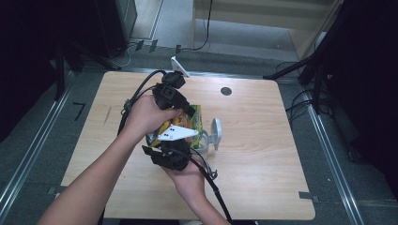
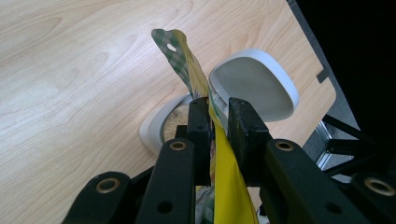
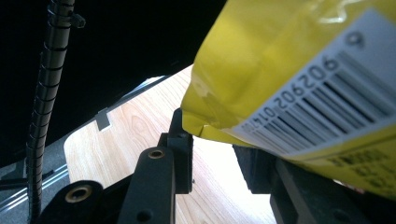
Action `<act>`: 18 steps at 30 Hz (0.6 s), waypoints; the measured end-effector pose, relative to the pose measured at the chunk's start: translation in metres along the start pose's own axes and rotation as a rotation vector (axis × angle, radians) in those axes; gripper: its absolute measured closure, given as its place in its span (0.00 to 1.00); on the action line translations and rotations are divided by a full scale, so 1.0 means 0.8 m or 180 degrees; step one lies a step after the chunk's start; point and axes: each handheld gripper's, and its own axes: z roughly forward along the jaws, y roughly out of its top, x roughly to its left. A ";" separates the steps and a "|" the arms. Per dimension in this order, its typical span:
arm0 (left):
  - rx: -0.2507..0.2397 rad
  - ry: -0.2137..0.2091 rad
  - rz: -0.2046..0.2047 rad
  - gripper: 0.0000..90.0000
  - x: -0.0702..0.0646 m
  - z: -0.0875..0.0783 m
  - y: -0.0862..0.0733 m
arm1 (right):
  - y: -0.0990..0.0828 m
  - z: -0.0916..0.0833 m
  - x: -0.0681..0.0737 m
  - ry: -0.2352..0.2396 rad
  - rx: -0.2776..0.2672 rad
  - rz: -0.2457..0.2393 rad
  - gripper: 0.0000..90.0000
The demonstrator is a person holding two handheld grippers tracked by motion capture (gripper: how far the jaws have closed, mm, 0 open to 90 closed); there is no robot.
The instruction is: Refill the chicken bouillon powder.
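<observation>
A yellow snack bag (image 1: 191, 123) with a green checked top hangs over an open white container (image 1: 202, 143) in the middle of the table. Its hinged lid (image 1: 216, 133) stands up on the right. My left gripper (image 1: 189, 110) comes in from the far side. In the left gripper view it (image 2: 217, 121) is shut on the bag (image 2: 229, 182) just below the top flap. Under it the container (image 2: 170, 123) holds something pale and grainy. My right gripper (image 1: 174, 143) is at the bag's near end. In the right gripper view its jaws (image 3: 215, 140) straddle the bag's barcode corner (image 3: 280, 60), tips hidden.
The wooden table (image 1: 263, 154) has a dark round hole (image 1: 226, 91) at the back right. A small white object (image 1: 179, 66) stands at its far edge. Cables trail from both grippers. Dark stands and floor rails surround the table.
</observation>
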 end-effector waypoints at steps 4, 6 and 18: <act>-0.0001 0.0006 -0.0007 0.89 0.000 0.000 0.000 | 0.000 0.000 0.001 0.0005 -0.0011 0.0024 0.76; 0.0003 0.0017 0.0000 0.88 0.000 -0.001 0.000 | 0.000 0.000 0.001 0.0006 -0.0014 0.0026 0.76; -0.0022 0.0000 0.0006 0.88 0.001 -0.002 -0.002 | 0.000 0.002 0.003 -0.0024 -0.0026 0.0007 0.78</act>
